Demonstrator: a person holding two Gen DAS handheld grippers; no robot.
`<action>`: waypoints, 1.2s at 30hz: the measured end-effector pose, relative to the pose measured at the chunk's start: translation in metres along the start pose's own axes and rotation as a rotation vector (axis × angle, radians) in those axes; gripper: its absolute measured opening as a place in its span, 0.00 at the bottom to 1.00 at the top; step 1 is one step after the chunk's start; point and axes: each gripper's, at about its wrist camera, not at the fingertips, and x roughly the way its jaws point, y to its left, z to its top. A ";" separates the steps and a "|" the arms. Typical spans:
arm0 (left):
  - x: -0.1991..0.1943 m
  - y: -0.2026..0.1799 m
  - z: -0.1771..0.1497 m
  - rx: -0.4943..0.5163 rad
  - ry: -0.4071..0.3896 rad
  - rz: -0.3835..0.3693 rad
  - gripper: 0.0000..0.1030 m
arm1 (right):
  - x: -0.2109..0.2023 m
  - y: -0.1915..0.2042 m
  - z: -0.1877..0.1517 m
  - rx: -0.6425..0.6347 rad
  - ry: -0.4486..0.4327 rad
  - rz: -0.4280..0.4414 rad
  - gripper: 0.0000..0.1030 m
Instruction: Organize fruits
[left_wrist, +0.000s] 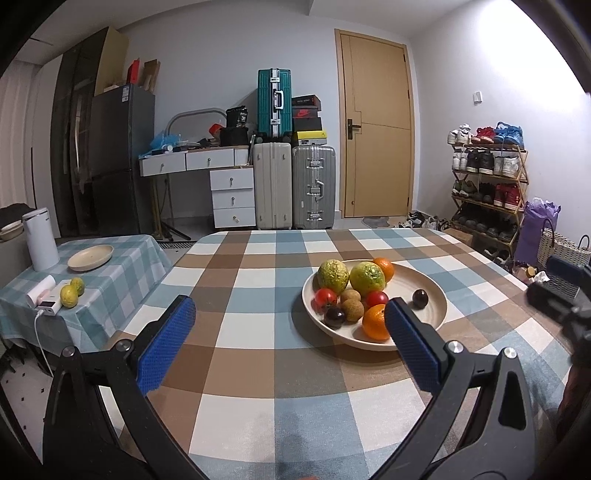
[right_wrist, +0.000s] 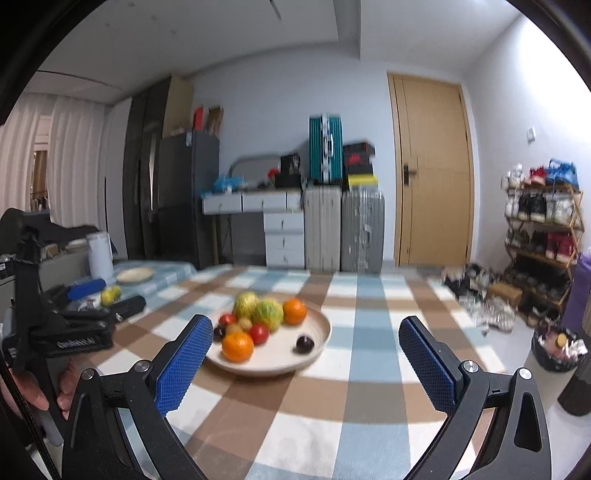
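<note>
A cream plate (left_wrist: 436, 295) on the checked table holds two yellow-green citrus (left_wrist: 367, 276), two oranges (left_wrist: 375, 322), two tomatoes (left_wrist: 325, 298), brown longans (left_wrist: 351, 309) and two dark plums (left_wrist: 420, 297). It also shows in the right wrist view (right_wrist: 321, 332). An empty cream plate (left_wrist: 90, 257) and two small yellow-green citrus (left_wrist: 69, 296) sit on the side table at left. My left gripper (left_wrist: 290, 315) is open and empty, near the plate's front. My right gripper (right_wrist: 304, 334) is open and empty, in front of the plate.
A white kettle (left_wrist: 38, 240) and a white charger with cable (left_wrist: 48, 308) stand on the side table (left_wrist: 129, 254). Suitcases (left_wrist: 295, 188), drawers, a fridge, a door and a shoe rack (left_wrist: 487, 184) line the far wall.
</note>
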 end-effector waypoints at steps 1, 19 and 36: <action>-0.001 0.000 0.000 -0.001 -0.003 -0.002 0.99 | 0.008 0.001 -0.001 -0.002 0.046 -0.002 1.00; -0.003 0.001 -0.001 -0.003 -0.012 -0.012 0.99 | 0.004 0.004 -0.002 -0.017 0.041 0.023 1.00; -0.004 0.001 -0.001 -0.003 -0.013 -0.012 0.99 | 0.004 0.003 -0.003 -0.016 0.041 0.023 1.00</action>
